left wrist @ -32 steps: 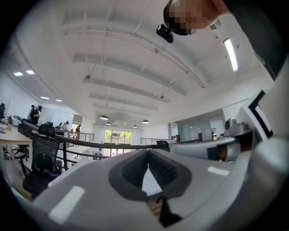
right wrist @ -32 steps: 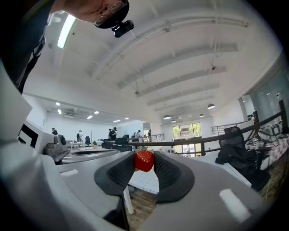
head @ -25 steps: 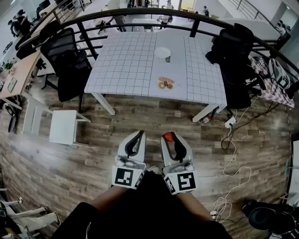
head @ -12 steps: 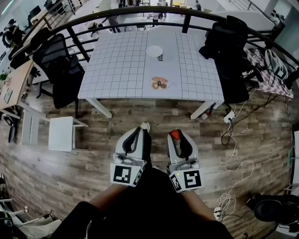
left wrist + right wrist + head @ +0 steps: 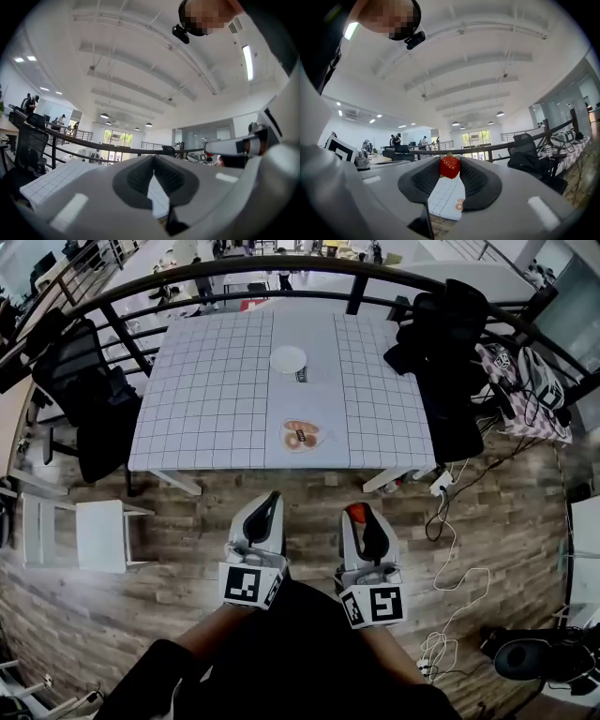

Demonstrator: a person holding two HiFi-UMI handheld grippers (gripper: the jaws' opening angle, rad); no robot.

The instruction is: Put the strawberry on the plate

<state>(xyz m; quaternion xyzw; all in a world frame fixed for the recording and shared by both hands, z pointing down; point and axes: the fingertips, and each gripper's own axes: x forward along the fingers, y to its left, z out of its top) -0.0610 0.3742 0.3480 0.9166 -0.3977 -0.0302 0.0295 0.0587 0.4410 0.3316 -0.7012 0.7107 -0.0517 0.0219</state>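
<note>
A red strawberry (image 5: 355, 513) sits between the tips of my right gripper (image 5: 359, 514), which is shut on it; in the right gripper view the strawberry (image 5: 450, 167) shows pinched at the jaw tips of the right gripper (image 5: 450, 162). My left gripper (image 5: 271, 499) is held beside it over the wooden floor, its jaws closed together on nothing, as the left gripper view (image 5: 153, 158) also shows. Ahead stands a checked table (image 5: 206, 399) with an empty white plate (image 5: 288, 359) near its far middle. Both grippers are well short of the table.
A second plate with round pastries (image 5: 302, 435) lies near the table's front edge. Black chairs stand at the left (image 5: 80, 395) and right (image 5: 450, 343). A dark railing (image 5: 234, 268) runs behind. A white stool (image 5: 98, 535) and floor cables (image 5: 459, 568) flank my path.
The table has drifted left and slightly nearer in the head view as the person walks. Both grippers keep their pose in front of the body, the strawberry still held.
</note>
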